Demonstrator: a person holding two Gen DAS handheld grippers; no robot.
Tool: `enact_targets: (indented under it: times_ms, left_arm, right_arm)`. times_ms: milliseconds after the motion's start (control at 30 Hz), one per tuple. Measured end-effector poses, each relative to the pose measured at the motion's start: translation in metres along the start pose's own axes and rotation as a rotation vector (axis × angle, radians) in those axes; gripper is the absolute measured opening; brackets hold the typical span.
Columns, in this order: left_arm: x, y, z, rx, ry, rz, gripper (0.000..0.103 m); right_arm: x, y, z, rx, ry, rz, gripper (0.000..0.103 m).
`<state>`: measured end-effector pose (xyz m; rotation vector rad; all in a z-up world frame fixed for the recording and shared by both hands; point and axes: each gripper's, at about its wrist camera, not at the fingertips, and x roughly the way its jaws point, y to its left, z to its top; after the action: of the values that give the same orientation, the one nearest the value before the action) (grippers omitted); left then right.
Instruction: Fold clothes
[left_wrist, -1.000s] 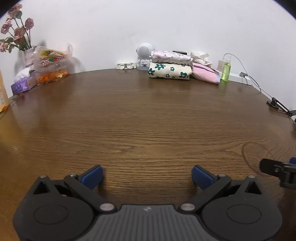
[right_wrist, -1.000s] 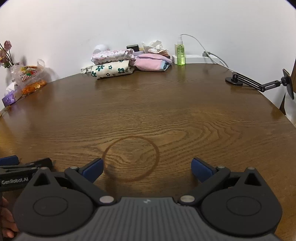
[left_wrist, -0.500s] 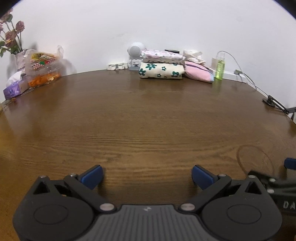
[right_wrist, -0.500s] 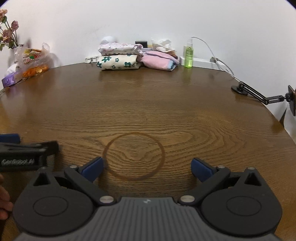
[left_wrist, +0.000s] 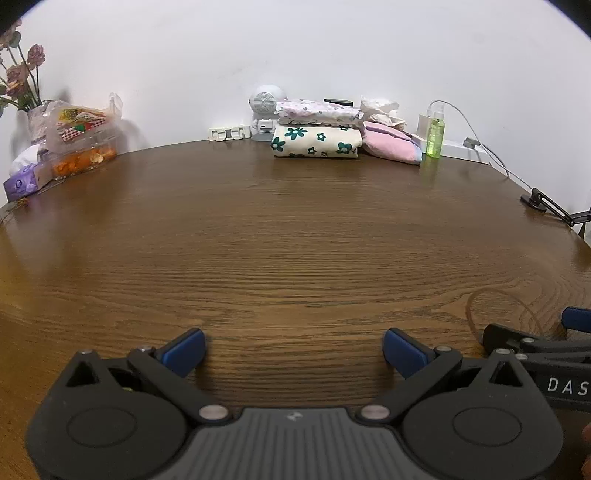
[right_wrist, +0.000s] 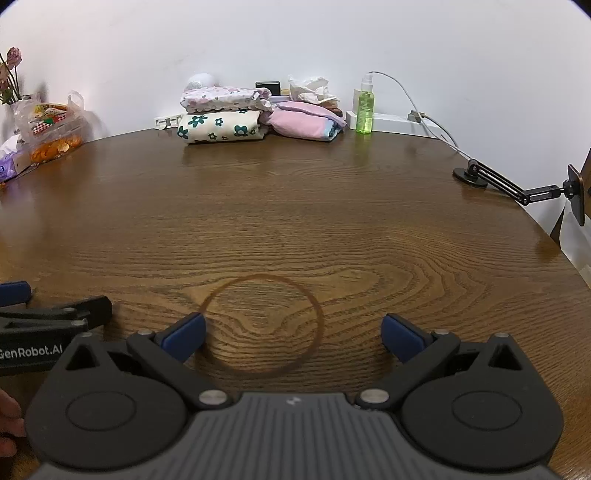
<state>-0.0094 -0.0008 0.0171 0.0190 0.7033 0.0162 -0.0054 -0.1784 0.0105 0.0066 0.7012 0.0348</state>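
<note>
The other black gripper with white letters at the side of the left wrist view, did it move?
Yes. The right gripper has slid further forward over the brown wooden table, covering more of the dark ring stain.

Wooden table (left_wrist: 295, 229); white wall (left_wrist: 295, 55)

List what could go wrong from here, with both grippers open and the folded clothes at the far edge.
1. Reaching for the cream flower-print folded garment could topple the pale purple-print bundle lying on it.
2. The green spray bottle and white cable stand beside the pink folded garment; a sweep could snag them.
3. The left gripper and right gripper sit close and could collide.
</note>
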Motion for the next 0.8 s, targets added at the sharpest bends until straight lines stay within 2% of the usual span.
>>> enact_targets:
  times_ms: [800]
  left_arm:
    - [-0.0004, 0.0013, 0.0007, -0.013, 0.0, 0.012, 0.103]
  right_arm:
    - [0.0016, 0.0026, 0.0026, 0.013, -0.001, -0.022, 0.103]
